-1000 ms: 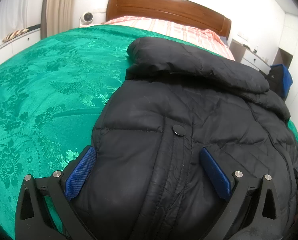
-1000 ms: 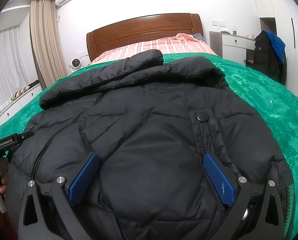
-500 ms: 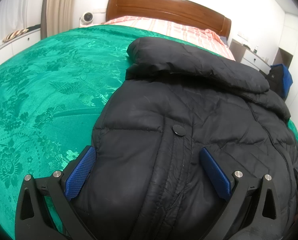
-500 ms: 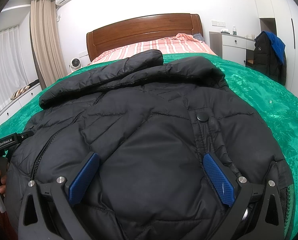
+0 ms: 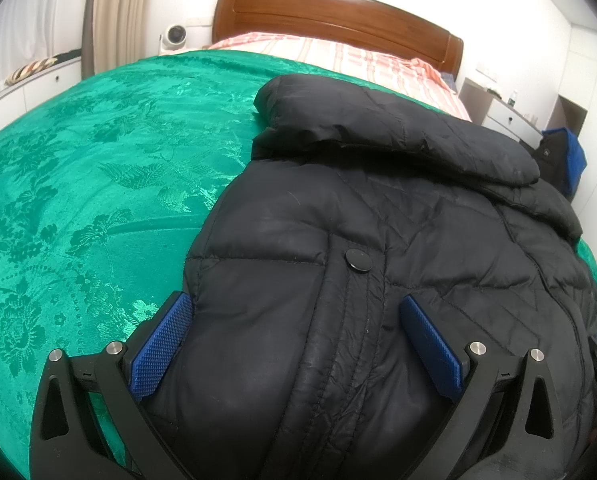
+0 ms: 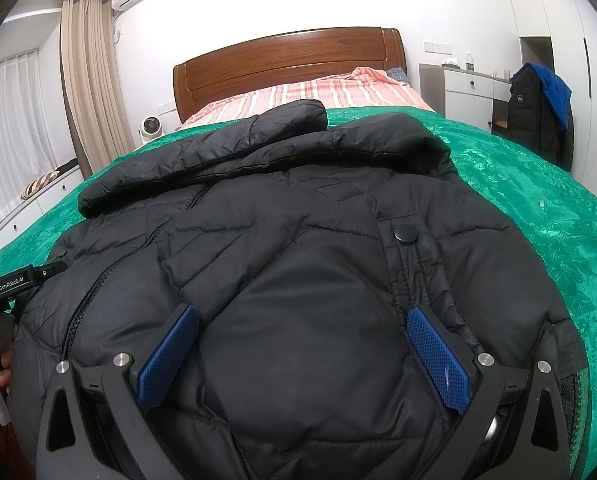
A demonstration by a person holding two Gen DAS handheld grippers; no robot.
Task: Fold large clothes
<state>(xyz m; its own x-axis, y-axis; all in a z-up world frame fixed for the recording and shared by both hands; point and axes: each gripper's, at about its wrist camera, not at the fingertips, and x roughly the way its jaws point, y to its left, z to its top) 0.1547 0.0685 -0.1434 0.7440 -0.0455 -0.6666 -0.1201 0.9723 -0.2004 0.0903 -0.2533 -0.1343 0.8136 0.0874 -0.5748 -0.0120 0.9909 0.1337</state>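
light: we see a bright room, white wall (image 6: 282,4) glowing | shine: green bedspread (image 5: 98,184) glints | edges: we see bent lines, dark round corners | sharpness: both views clear, no blur

We see the jacket (image 6: 298,280) lying on the bedspread (image 5: 78,200), its collar end toward the far headboard (image 6: 286,68). Our left gripper (image 5: 294,340) straddles the jacket's near left edge; our right gripper (image 6: 302,352) straddles its near right part. A fan (image 6: 151,127) stands far left of the bed, and a cabinet (image 6: 470,96) far right.
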